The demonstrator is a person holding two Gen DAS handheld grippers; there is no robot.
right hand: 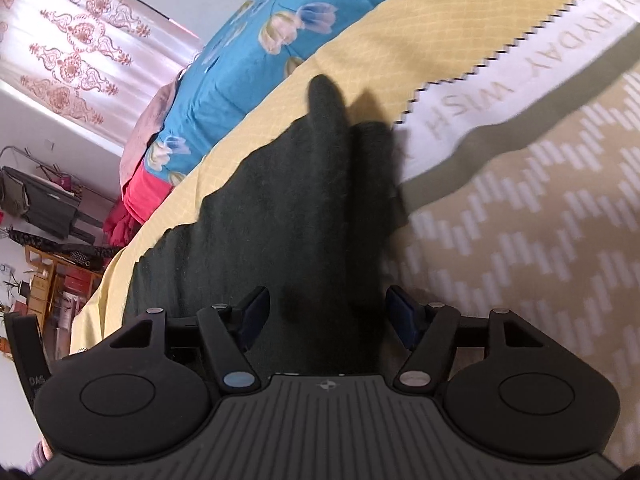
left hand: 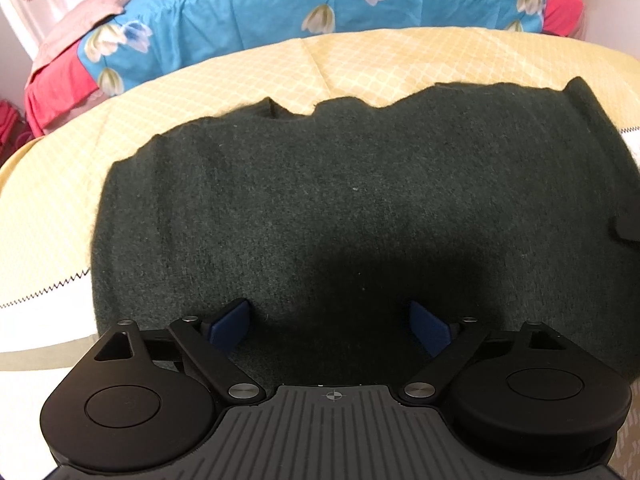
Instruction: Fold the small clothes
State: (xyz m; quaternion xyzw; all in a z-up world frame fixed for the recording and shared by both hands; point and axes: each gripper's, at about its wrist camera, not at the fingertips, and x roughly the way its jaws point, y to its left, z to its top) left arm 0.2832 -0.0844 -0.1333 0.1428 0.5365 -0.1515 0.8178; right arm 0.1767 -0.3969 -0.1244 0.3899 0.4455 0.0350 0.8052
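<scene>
Dark green knit garment point(left hand: 340, 208) spread flat on yellow quilted bedspread point(left hand: 420, 60). Left hand-held gripper point(left hand: 332, 326) released, jaws wide over near edge. Right hand-held gripper point(right hand: 328, 316) likewise released, above garment's end beside patterned cloth point(right hand: 540, 220).

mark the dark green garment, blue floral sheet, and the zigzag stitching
dark green garment point(left hand: 340, 200): left wrist view, middle of its flat top.
blue floral sheet point(left hand: 248, 4): left wrist view, plain blue area.
zigzag stitching point(right hand: 516, 40): right wrist view, mid-run on the seam.

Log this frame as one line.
left gripper: open, over dark green garment | right gripper: open, at its edge | garment on yellow cloth
</scene>
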